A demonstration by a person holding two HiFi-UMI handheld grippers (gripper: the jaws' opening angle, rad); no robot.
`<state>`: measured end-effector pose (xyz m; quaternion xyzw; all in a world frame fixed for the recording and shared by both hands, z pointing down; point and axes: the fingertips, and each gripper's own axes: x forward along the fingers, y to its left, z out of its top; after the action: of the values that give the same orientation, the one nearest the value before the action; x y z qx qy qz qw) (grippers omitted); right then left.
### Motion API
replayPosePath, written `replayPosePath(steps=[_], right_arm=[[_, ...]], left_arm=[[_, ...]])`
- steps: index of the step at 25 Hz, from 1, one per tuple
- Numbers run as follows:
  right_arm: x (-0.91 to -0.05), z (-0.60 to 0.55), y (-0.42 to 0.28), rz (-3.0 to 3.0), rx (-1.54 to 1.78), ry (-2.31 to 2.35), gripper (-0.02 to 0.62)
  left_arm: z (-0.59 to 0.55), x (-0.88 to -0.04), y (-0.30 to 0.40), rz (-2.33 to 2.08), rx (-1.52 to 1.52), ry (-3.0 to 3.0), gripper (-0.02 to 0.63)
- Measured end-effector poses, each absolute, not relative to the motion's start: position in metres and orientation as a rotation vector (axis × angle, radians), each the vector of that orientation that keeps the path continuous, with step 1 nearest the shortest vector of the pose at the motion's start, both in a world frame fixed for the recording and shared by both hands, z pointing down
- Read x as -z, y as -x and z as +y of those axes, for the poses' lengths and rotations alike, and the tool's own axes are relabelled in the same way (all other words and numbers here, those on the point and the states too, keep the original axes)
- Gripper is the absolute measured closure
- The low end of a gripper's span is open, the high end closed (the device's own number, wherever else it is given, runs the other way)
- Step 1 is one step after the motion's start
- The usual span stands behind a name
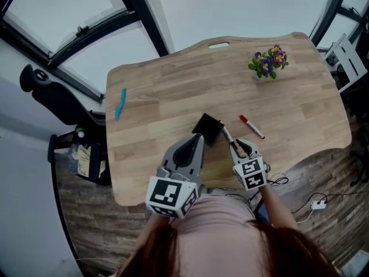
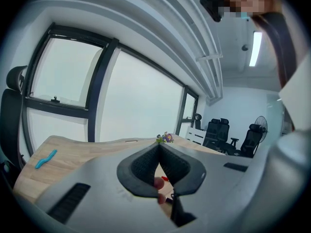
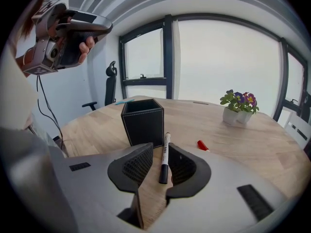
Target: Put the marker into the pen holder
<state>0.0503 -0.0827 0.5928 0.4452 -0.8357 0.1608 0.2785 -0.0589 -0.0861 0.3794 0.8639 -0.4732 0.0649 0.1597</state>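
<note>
Right gripper: jaws spread either side of the white-barrelled, black-capped marker, not pinching it.
Marker: flat on the pale wooden table, its far end just beside the black square pen holder.
Left gripper: raised, jaws pressed together, empty.
Room: bare wood beyond the holder.
Nearby: red marker and potted flowers, both clear of the holder.

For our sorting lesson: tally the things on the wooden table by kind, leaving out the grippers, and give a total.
Markers: 2 (white marker with black cap, white marker with red cap)
Black square pen holder: 1
Light blue pen-shaped stick: 1
Purple and yellow flowers in a white pot: 1
Total: 5
</note>
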Motion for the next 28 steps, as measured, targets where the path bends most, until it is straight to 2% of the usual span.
replayPosePath(steps=[28], right_arm=[[-0.663,-0.076,-0.065,-2.042,-0.624,-1.183,0.514]], left_arm=[[-0.113,-0.39,0.066,-1.286,-0.221,-2.486,0.604]])
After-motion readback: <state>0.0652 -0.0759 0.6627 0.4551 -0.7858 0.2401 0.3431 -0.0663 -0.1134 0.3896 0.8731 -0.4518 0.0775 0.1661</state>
